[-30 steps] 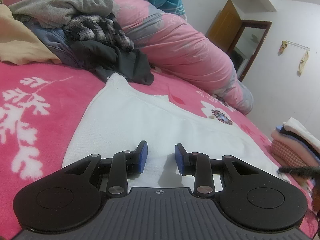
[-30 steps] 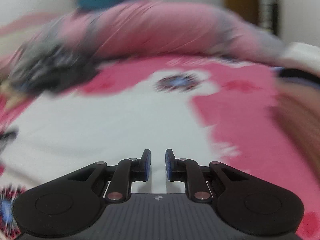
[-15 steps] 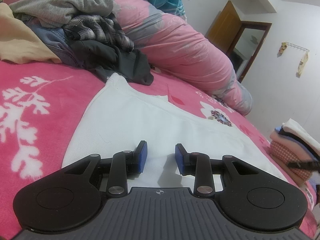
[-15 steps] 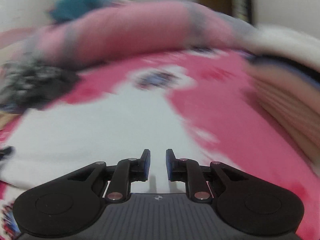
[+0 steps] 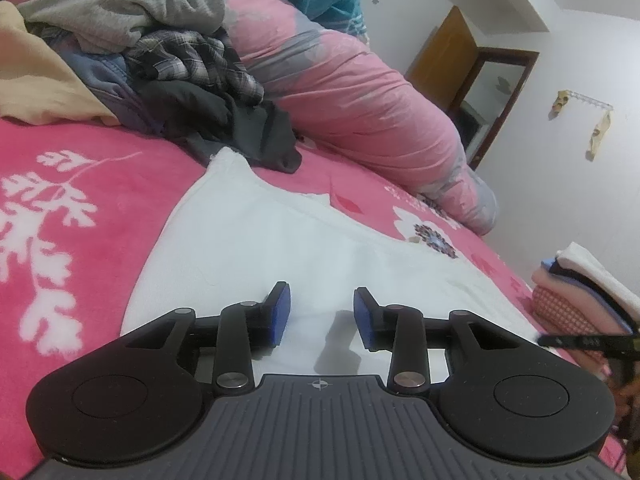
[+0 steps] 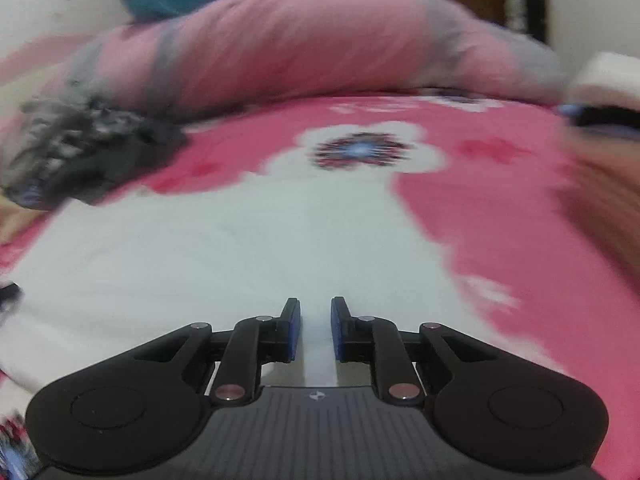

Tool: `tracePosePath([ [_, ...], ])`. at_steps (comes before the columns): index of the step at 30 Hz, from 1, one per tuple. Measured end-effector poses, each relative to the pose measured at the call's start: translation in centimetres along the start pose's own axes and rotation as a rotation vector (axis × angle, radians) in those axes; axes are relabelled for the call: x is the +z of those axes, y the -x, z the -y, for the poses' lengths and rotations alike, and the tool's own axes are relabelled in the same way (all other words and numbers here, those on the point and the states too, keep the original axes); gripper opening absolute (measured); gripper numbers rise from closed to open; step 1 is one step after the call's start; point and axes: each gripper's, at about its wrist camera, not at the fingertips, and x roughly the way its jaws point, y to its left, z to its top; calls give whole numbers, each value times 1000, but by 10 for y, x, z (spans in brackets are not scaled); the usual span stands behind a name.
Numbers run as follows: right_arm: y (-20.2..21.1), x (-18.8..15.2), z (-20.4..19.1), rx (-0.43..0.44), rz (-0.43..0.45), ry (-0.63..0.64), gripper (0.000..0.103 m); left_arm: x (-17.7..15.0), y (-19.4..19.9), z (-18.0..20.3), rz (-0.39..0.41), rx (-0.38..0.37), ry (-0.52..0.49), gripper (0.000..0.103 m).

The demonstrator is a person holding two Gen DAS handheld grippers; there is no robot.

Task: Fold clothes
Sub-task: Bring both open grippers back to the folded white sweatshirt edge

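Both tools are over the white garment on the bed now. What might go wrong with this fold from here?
1. Neither the left tool nor the right tool pinches the white garment; both are opening, so a lift now may miss the cloth.
2. The dark garment touches its far corner and might get dragged along.
3. The right view is blurred, so aim is uncertain.

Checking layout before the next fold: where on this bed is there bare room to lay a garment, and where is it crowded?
Free: the pink floral blanket left of the flat white garment, and between it and the folded stack. Crowded: the heap of unfolded clothes and rolled pink quilt behind.
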Motion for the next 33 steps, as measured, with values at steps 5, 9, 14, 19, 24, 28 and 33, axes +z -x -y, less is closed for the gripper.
tracePosePath([
  [5,27,2,-14,-40,25,18,22,2,5,4,24,19,-7,38],
  [9,29,17,-59,105,111,67,22,1,11,34,32,36,-102,42],
  [14,-1,4,-103,212,44,86,22,-13,5,75,-62,72,-261,43],
  [19,21,-38,-110,198,44,111,23,-40,17,90,-114,151,-355,43],
  [24,40,-64,-88,255,69,26,27,-48,39,88,-102,155,-335,43],
  [28,40,-71,-80,282,101,-12,27,-49,47,92,-93,180,-322,43],
  [33,41,-75,-83,271,125,20,29,-52,57,80,-140,230,-215,43],
])
